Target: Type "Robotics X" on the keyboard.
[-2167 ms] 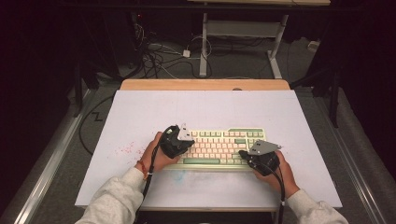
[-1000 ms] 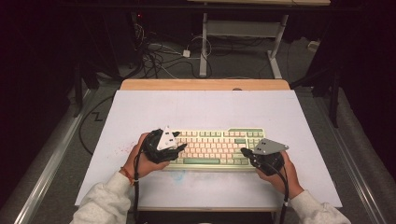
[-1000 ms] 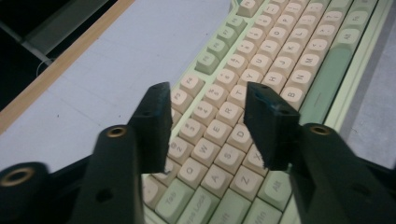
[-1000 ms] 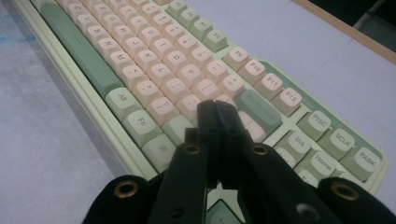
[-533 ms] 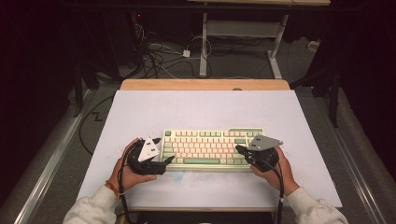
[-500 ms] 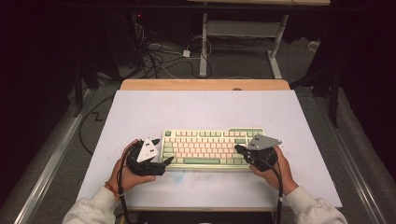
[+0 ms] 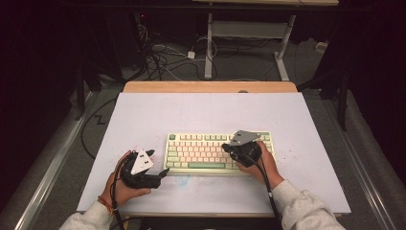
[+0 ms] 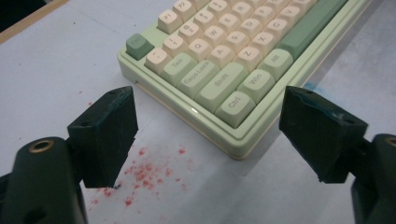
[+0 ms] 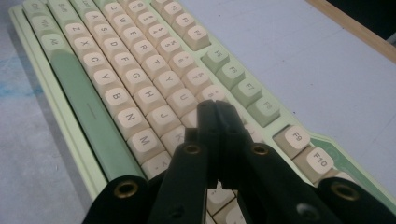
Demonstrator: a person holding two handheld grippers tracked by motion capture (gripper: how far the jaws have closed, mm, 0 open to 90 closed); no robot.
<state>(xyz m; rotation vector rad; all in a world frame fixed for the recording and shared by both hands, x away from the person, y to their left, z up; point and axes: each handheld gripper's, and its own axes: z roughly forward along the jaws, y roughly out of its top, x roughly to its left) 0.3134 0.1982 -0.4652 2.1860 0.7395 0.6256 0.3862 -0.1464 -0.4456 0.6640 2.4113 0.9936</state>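
Observation:
A pale green keyboard (image 7: 201, 151) with cream keys lies flat on the white mat (image 7: 210, 112). My left gripper (image 7: 159, 162) rests on the mat just off the keyboard's left end, pointing at its near left corner (image 8: 233, 135). Its jaws have just been opening and stand wide apart with nothing between them. My right gripper (image 7: 225, 146) is shut and empty. It hovers over the right half of the keyboard, its joined tips (image 9: 215, 109) low above the letter keys near U and J (image 9: 180, 100). Whether the tips touch a key I cannot tell.
Red specks (image 8: 140, 170) dot the mat by the left gripper, and a faint blue smudge (image 7: 184, 179) lies in front of the keyboard. A wooden table edge (image 7: 210, 86) runs along the far side. Cables (image 7: 163, 55) and a desk frame (image 7: 249, 28) stand on the floor beyond.
The left gripper has slid left off the keyboard onto the mat and opened its jaws. The right gripper has moved left, further over the keys, still shut.

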